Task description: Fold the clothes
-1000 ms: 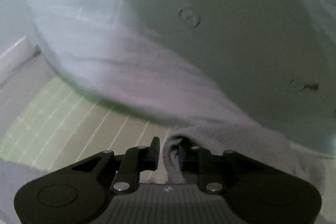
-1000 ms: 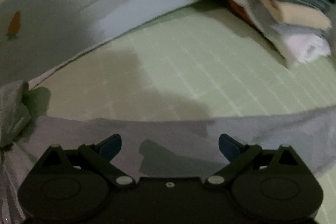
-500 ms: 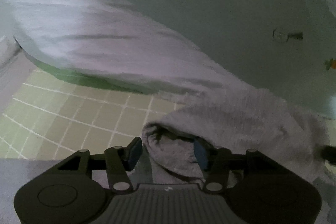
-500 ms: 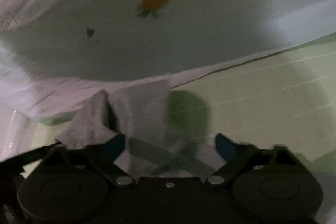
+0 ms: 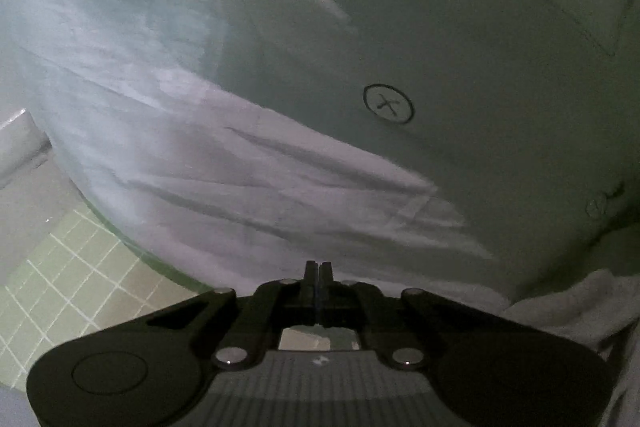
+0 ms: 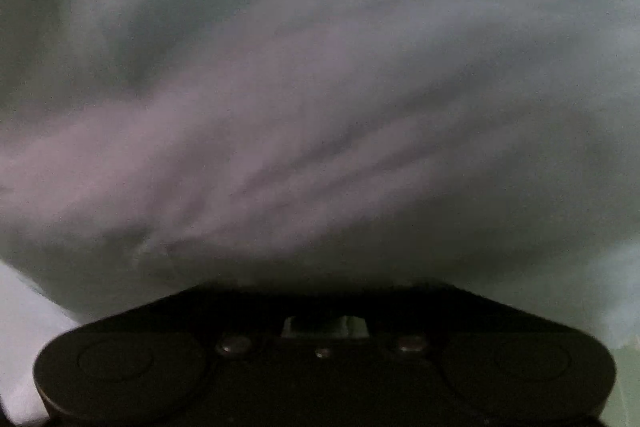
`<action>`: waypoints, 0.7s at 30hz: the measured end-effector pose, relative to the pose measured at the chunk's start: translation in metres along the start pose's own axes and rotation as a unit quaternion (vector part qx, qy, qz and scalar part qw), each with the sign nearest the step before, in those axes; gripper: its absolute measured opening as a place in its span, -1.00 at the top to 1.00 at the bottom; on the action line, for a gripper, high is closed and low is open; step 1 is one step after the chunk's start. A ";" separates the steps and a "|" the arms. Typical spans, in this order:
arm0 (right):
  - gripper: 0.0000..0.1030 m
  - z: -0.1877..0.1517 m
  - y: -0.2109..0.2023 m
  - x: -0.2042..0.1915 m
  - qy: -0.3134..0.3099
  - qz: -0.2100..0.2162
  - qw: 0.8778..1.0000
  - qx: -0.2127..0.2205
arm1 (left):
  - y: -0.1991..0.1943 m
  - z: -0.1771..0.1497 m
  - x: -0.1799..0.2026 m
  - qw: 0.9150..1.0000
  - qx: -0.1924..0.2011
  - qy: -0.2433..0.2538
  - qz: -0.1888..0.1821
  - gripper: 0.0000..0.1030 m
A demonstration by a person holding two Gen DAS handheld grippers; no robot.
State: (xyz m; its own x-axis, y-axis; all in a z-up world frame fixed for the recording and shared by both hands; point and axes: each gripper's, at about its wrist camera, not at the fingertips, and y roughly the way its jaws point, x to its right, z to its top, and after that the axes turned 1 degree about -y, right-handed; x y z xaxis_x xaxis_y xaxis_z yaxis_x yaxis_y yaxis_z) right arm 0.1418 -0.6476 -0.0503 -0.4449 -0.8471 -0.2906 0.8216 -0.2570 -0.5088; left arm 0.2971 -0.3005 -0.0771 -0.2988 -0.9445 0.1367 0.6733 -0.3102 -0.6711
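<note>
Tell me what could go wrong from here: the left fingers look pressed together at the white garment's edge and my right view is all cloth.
1. The left gripper is shut with little or no white garment visibly between its tips, so a lift may come up empty.
2. Cloth hides the right gripper's fingers, so its grip can't be checked.
3. The grey cloth bunched nearby could get dragged along.

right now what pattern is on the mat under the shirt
Pale green mat with a white square grid, clearest in the left wrist view.
</note>
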 end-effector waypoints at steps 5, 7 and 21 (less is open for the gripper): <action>-0.42 -0.050 0.005 0.013 0.013 -0.051 0.996 -0.071 | 0.001 -0.030 0.004 0.999 -0.037 0.018 -0.010 0.23; -0.63 -0.068 -0.008 0.024 0.042 -0.052 0.994 -0.087 | -0.001 -0.042 0.006 0.999 -0.048 0.021 -0.015 -0.01; -0.13 -0.099 0.027 0.009 -0.077 -0.055 0.981 -0.170 | 0.005 -0.097 0.032 0.993 -0.101 0.044 -0.033 -0.30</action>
State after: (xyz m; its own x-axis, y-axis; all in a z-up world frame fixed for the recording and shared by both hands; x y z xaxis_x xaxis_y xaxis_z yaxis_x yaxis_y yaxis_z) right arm 0.1247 -0.6162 -0.1472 -0.4436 -0.8899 -0.1064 0.5938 -0.2028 -0.7787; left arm 0.2252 -0.3215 -0.1472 -0.4028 -0.9064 0.1272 0.5037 -0.3355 -0.7961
